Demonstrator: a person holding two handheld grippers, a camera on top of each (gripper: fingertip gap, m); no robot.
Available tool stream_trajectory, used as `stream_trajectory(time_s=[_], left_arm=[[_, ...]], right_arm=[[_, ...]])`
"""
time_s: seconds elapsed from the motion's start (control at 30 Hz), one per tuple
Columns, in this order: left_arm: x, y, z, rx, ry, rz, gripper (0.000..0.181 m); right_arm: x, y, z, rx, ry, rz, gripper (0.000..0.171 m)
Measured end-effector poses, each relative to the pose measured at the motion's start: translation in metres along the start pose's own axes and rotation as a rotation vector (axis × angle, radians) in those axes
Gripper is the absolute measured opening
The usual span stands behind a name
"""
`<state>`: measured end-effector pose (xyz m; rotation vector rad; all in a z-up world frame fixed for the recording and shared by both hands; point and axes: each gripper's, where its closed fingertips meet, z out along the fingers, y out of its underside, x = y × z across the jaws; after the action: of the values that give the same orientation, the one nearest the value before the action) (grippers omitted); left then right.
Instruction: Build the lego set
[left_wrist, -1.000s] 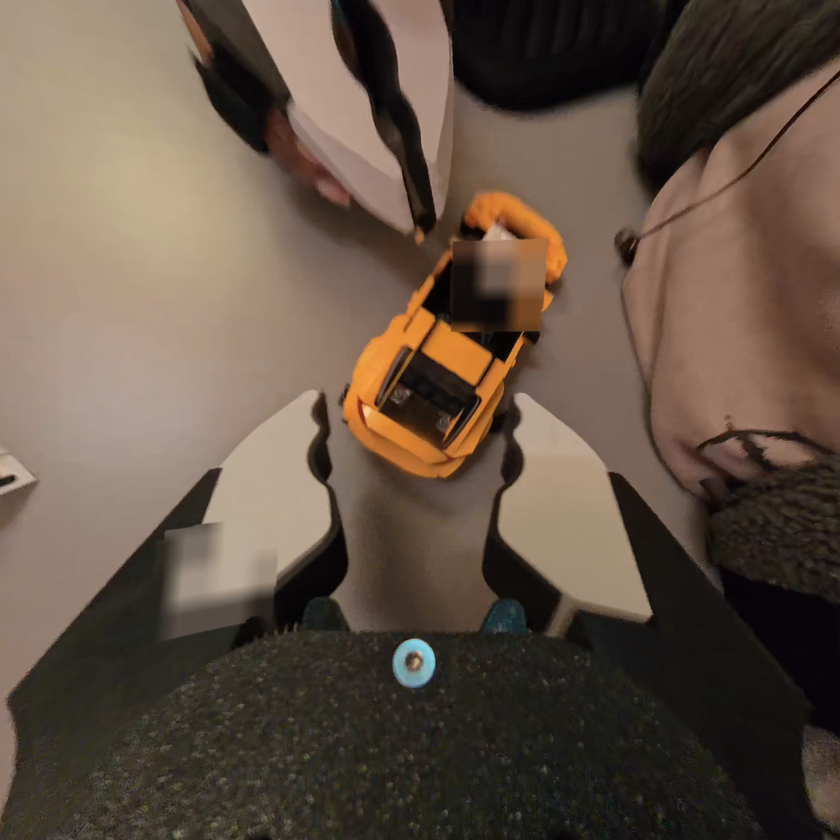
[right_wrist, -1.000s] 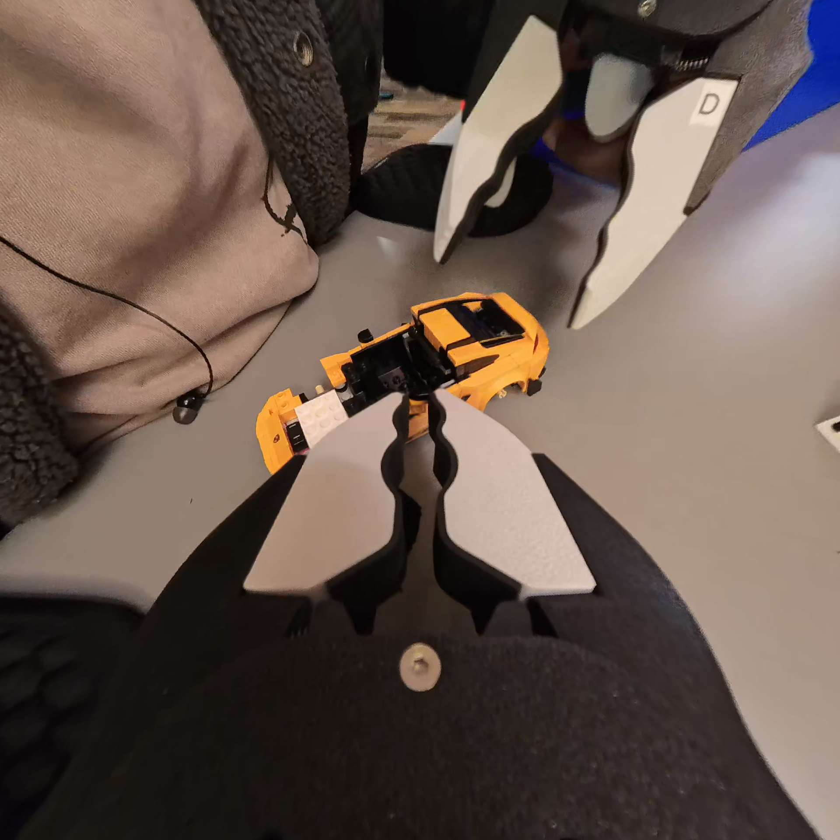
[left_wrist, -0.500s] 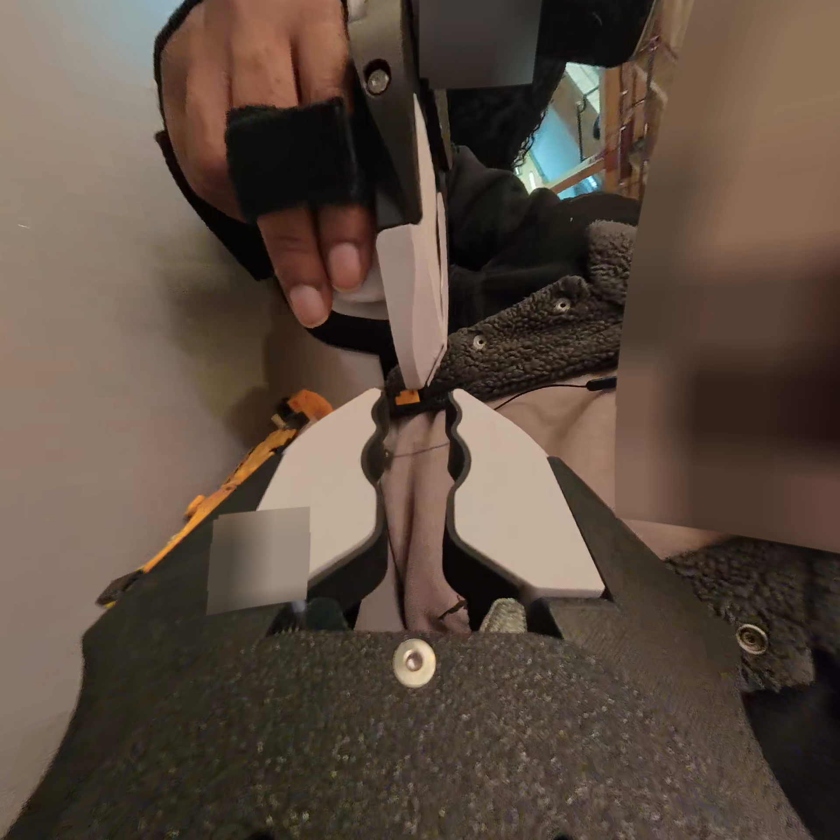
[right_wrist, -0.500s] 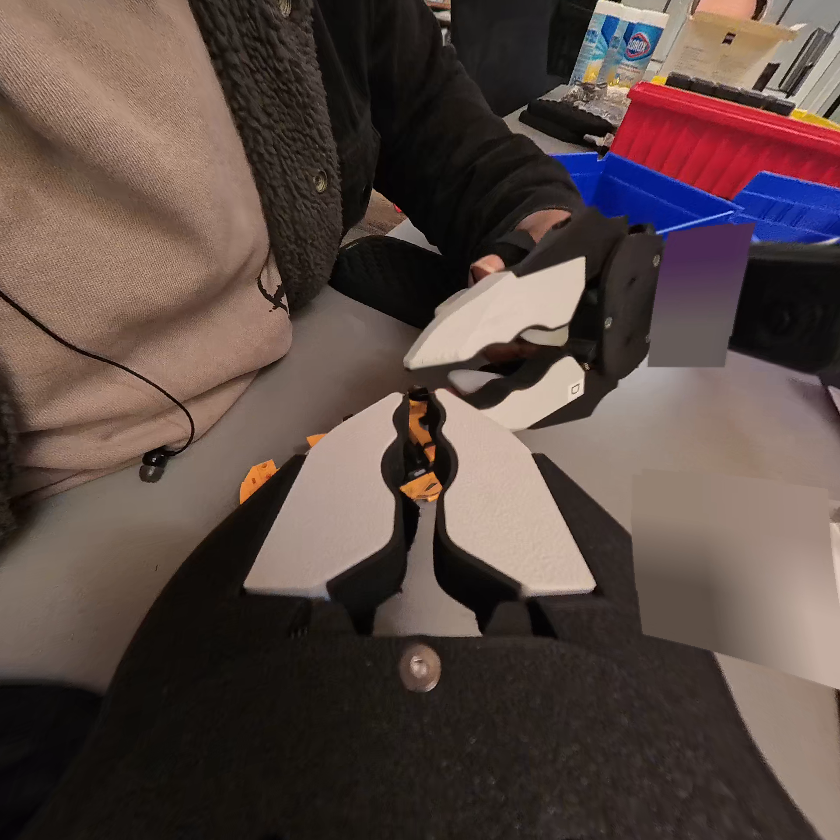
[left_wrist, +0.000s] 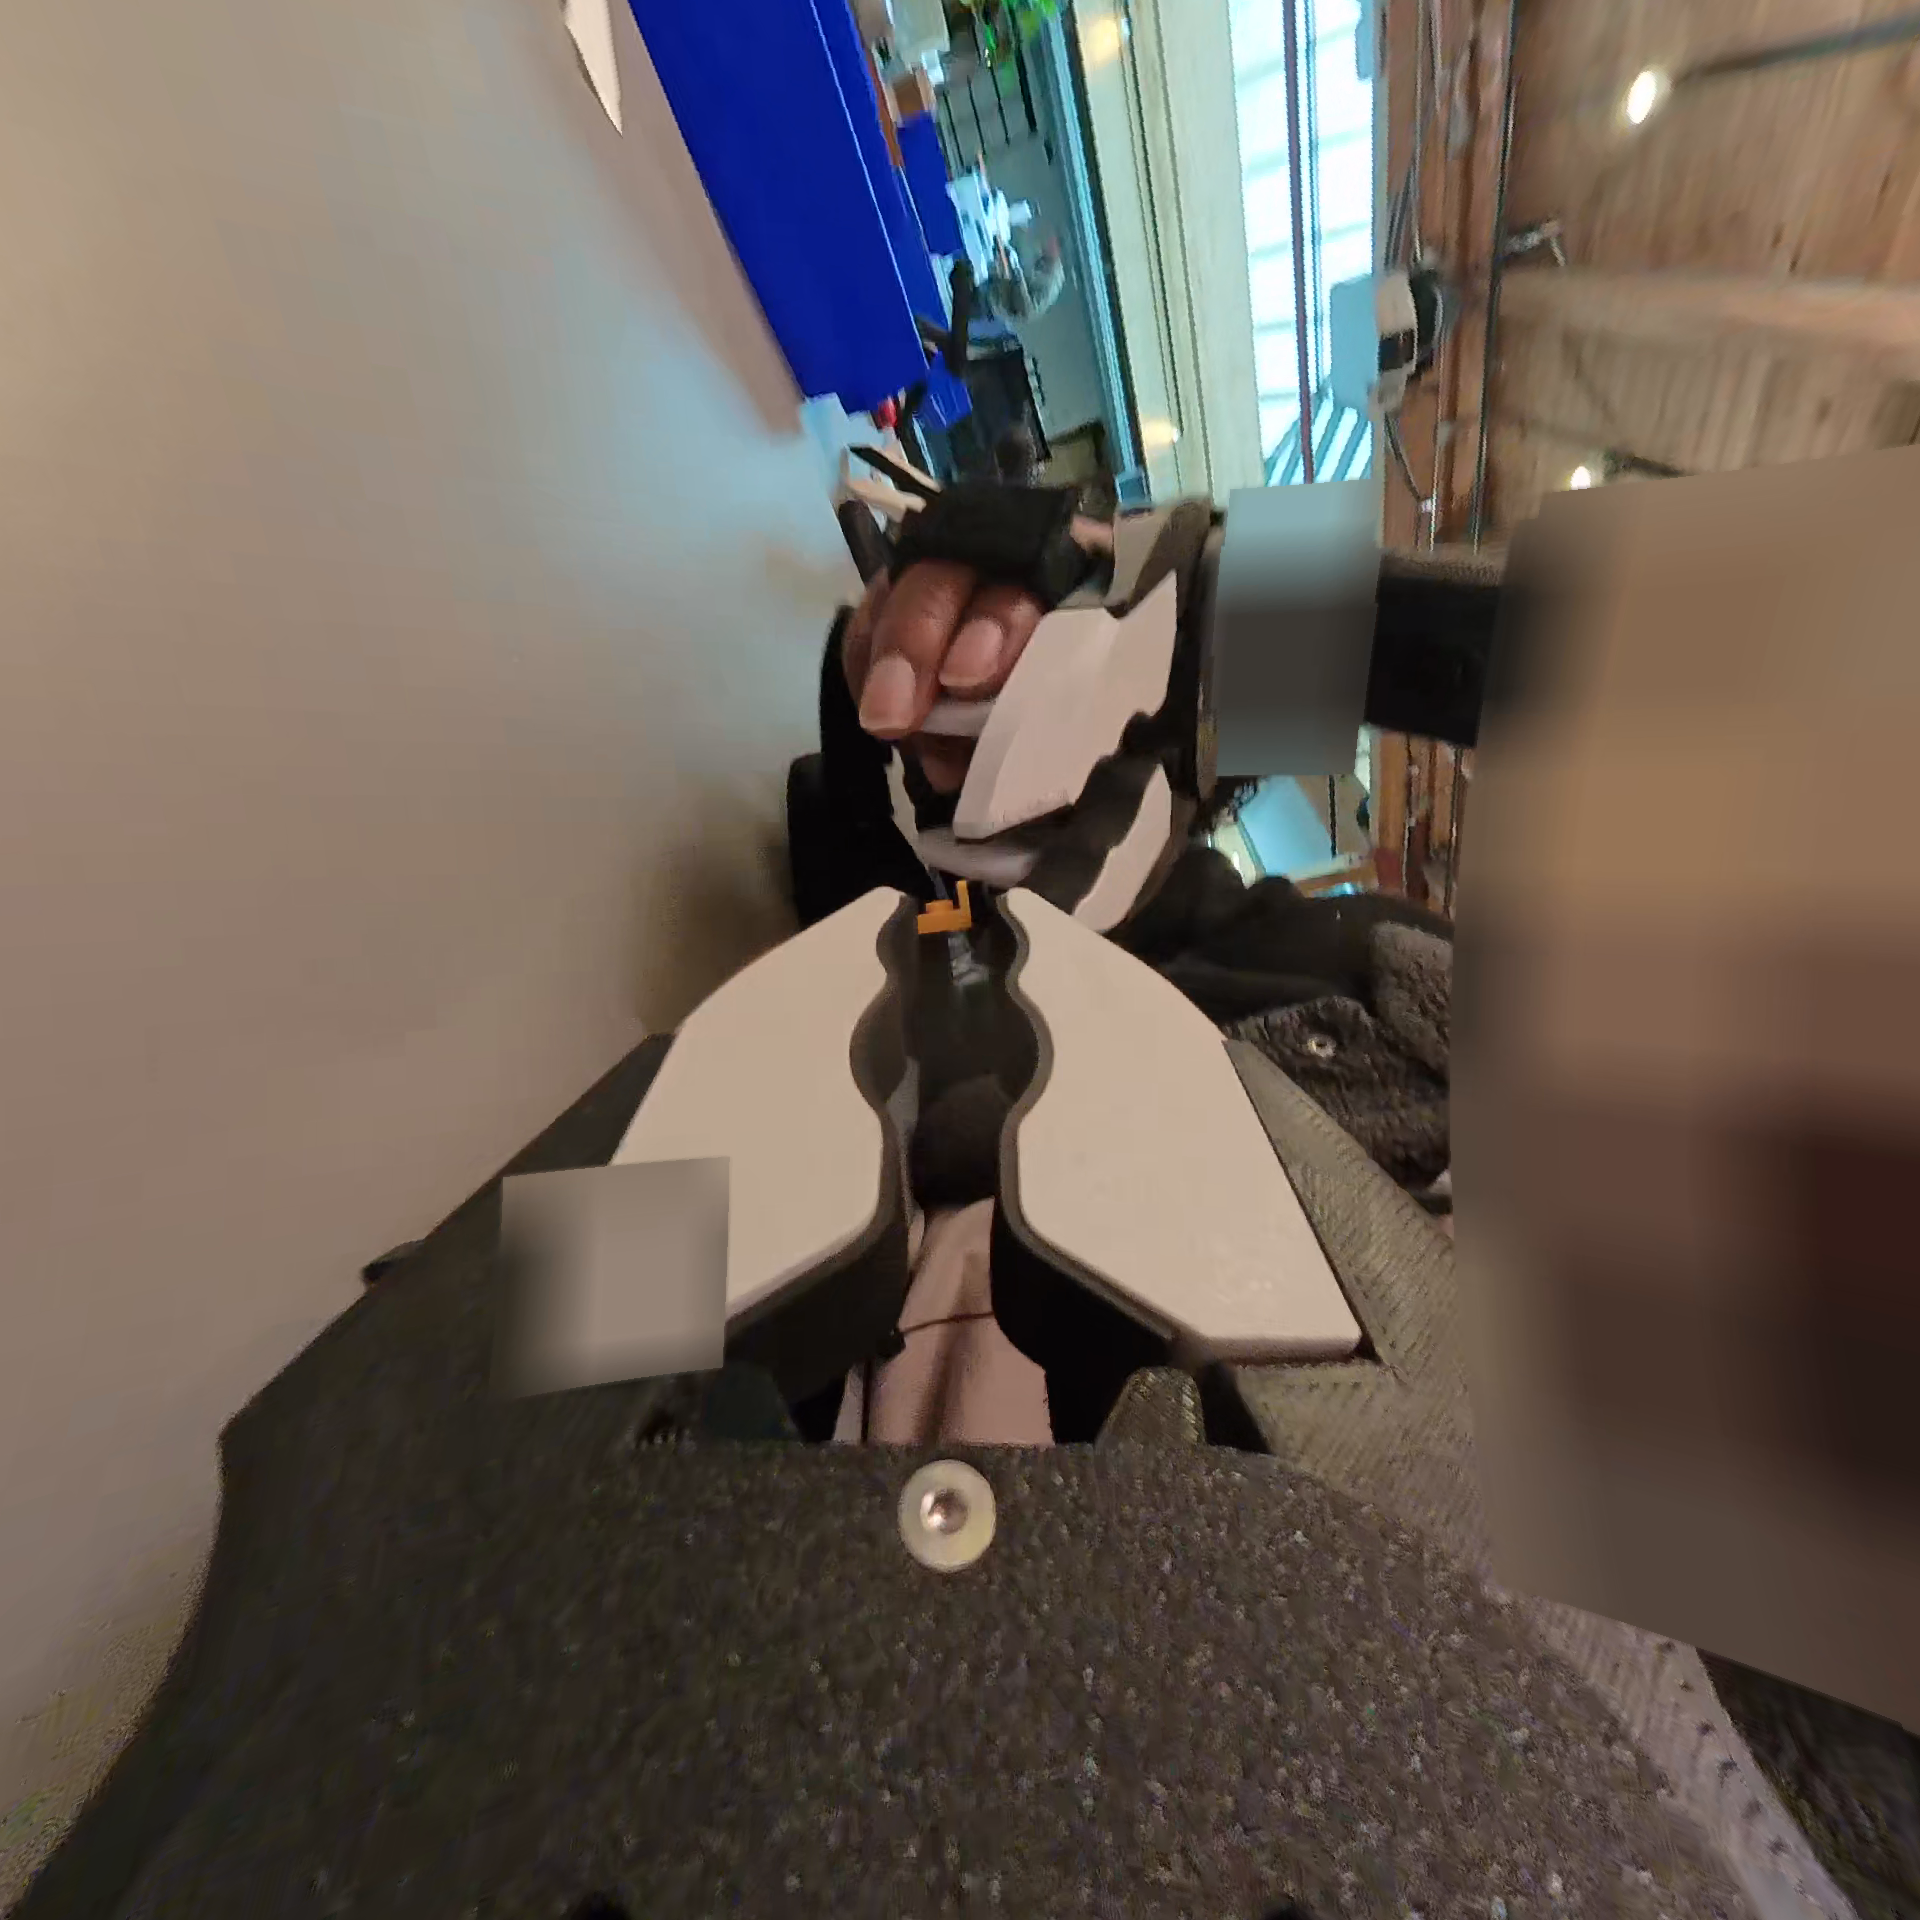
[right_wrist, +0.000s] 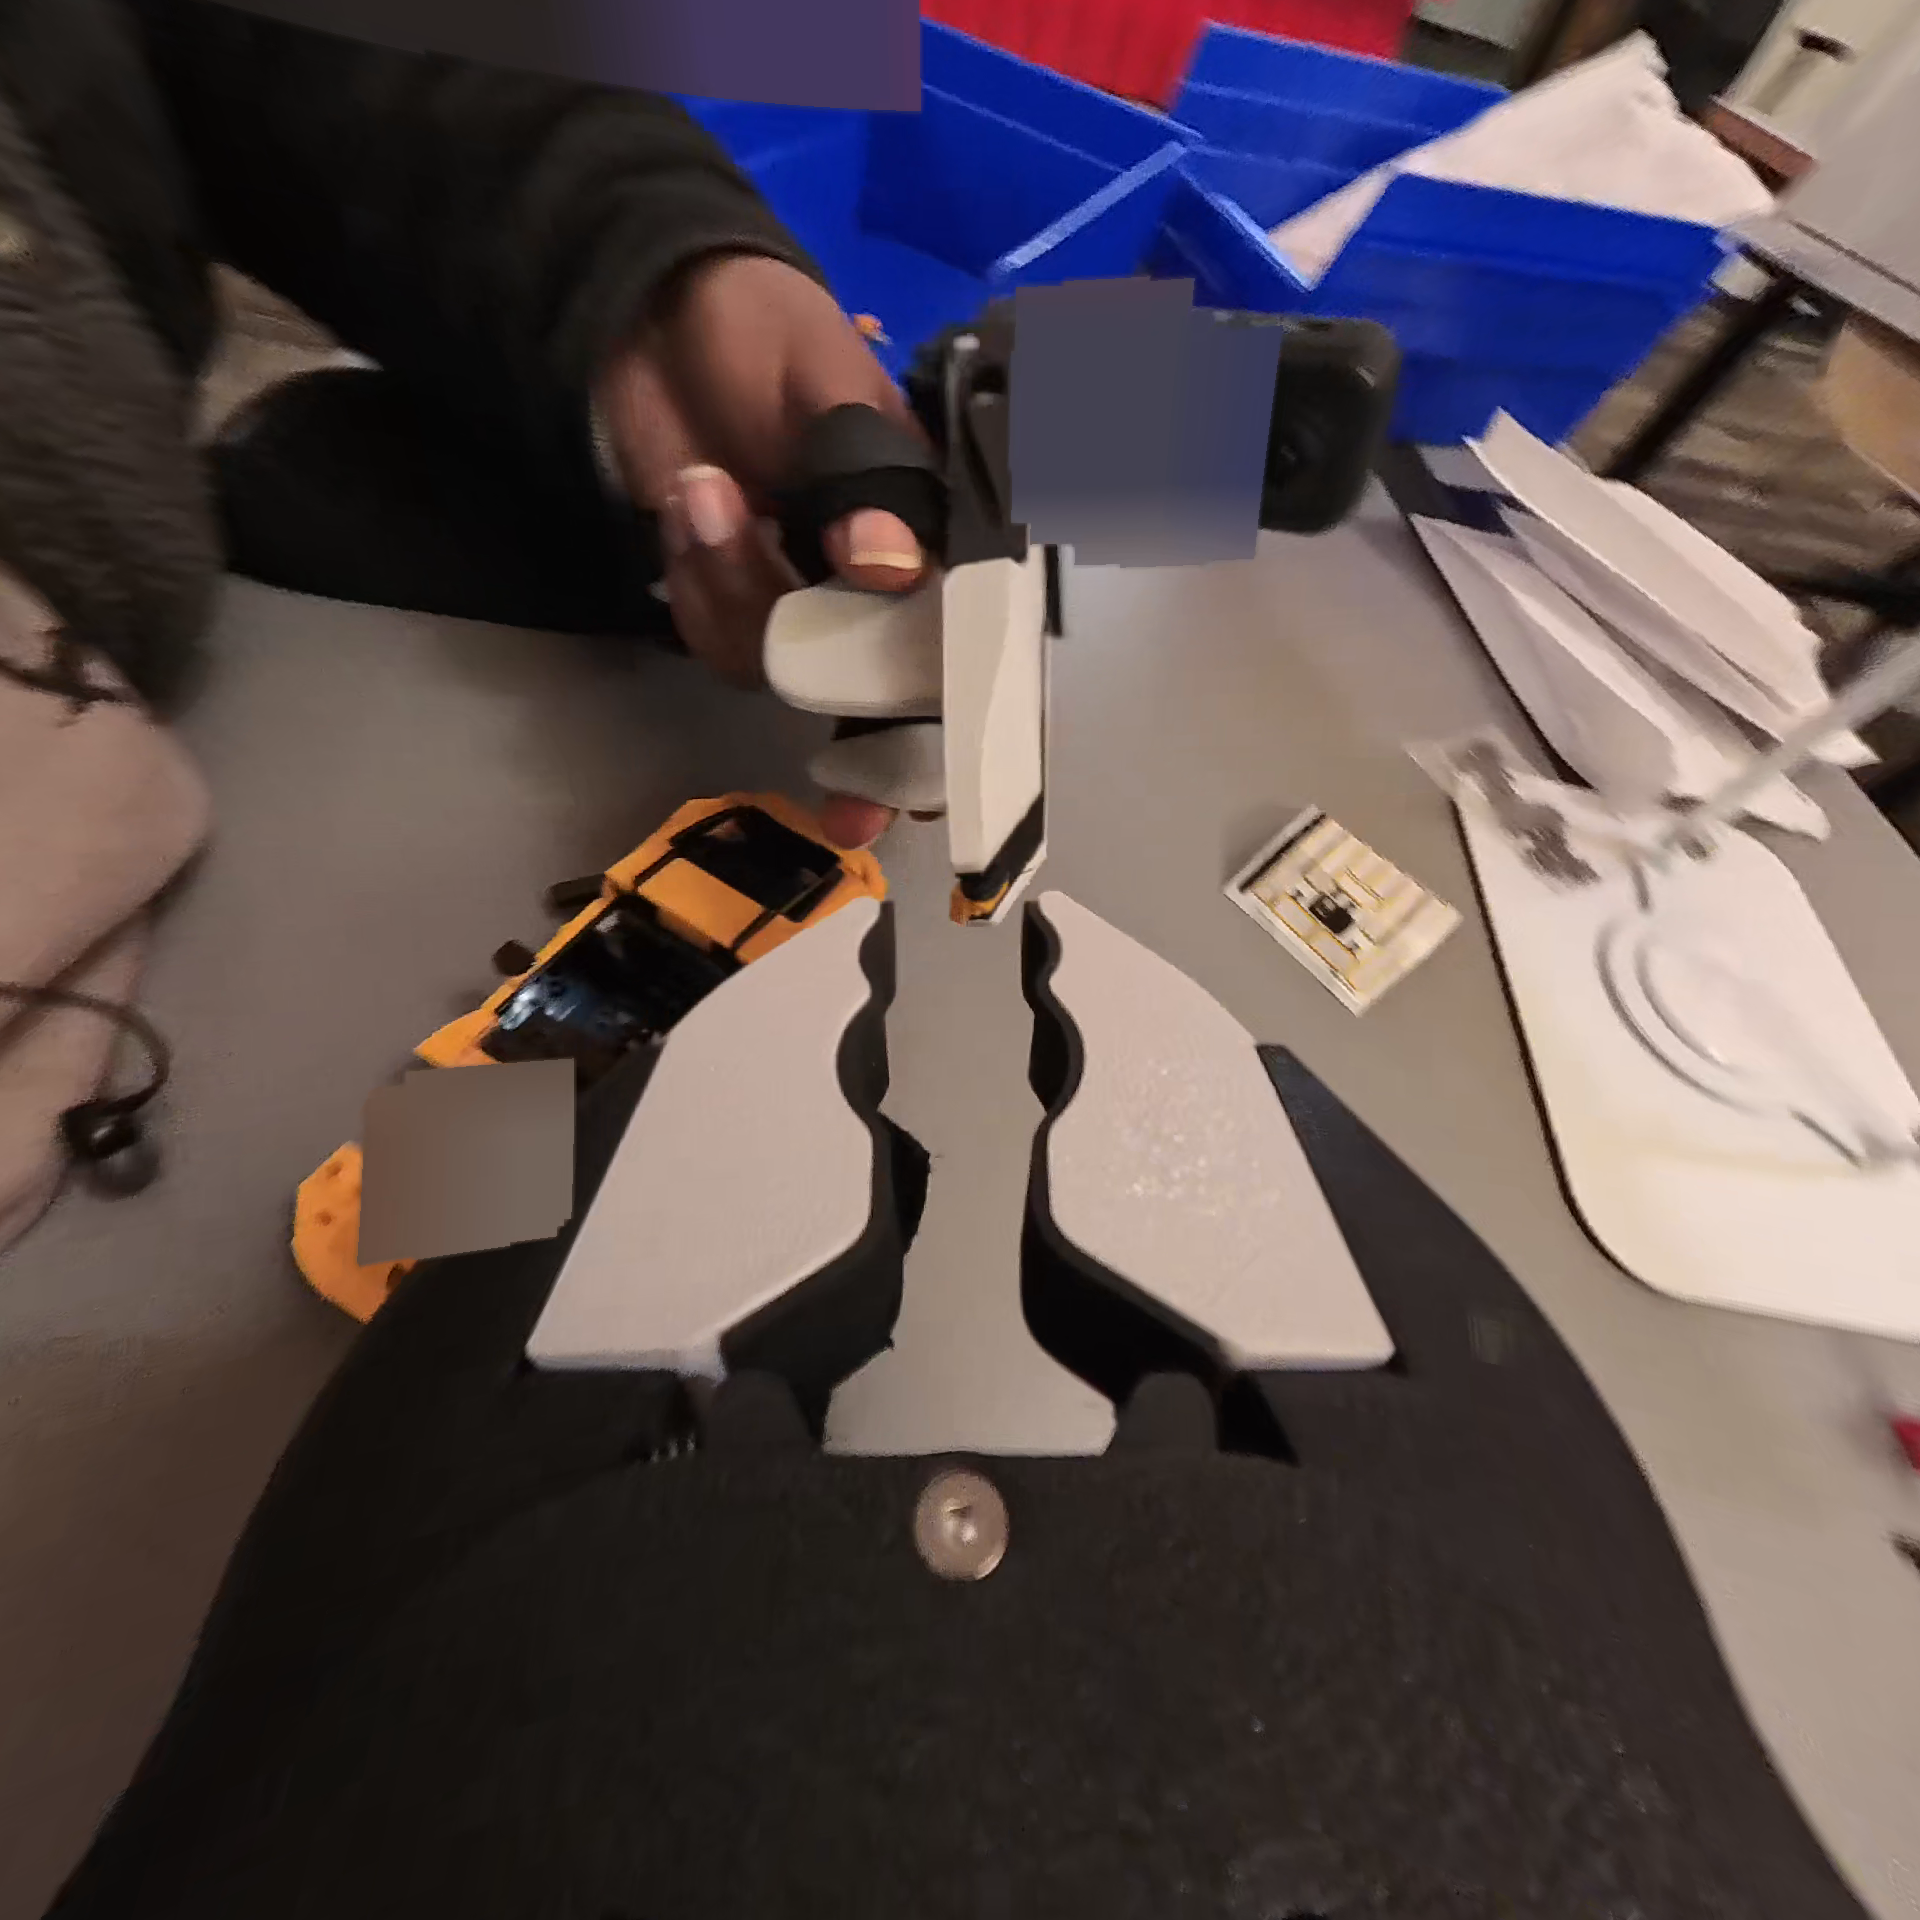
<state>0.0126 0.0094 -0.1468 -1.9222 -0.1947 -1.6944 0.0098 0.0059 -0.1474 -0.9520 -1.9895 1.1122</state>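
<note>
Now, item one: the small orange piece (left_wrist: 940, 916), a little brick with some black on it, sits pinched at the very tips of the left gripper (left_wrist: 951, 909), whose fingers are drawn narrow around it and carry it in the air, above the grey table (right_wrist: 1143, 727). Half a second ago the right gripper (right_wrist: 958, 914) had this piece clamped while the left closed in on it. Now the right one stands parted, with a clear gap between its fingers and nothing in them, just below and in front of the piece. The handover, then, looks complete. Item two: the orange car (right_wrist: 717, 894), partly built, its dark cockpit uncovered, lies on the table to the left and just behind the piece, with neither gripper touching it; a second ago both tools were hovering over it. Item three: a small white card (right_wrist: 1340, 909) with a gold pattern lies flat to the right, well clear of the car. Item four: loose white papers (right_wrist: 1621, 623) at far right, and blue bins (right_wrist: 1455, 270) along the far edge. For the build, I judge the piece has been re-gripped for a better hold or angle. What seems left is to bring it back down and press it onto the car; where exactly it belongs cannot be told.
</note>
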Motion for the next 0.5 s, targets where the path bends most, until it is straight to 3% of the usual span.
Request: stream_trajectory(time_s=[0.13, 0.4, 0.5], left_arm=[[-0.001, -0.004, 0.003, 0.036, -0.015, 0.001, 0.012], [-0.005, 0.0, 0.004, 0.047, -0.027, -0.003, 0.016], [-0.01, 0.004, -0.004, 0.017, -0.101, 0.142, 0.021]], right_arm=[[0.004, 0.009, 0.005, -0.087, 0.11, 0.042, 0.017], [0.003, 0.009, 0.008, -0.081, 0.129, 0.159, 0.008], [-0.005, 0.02, 0.01, -0.099, 0.082, 0.241, 0.008]])
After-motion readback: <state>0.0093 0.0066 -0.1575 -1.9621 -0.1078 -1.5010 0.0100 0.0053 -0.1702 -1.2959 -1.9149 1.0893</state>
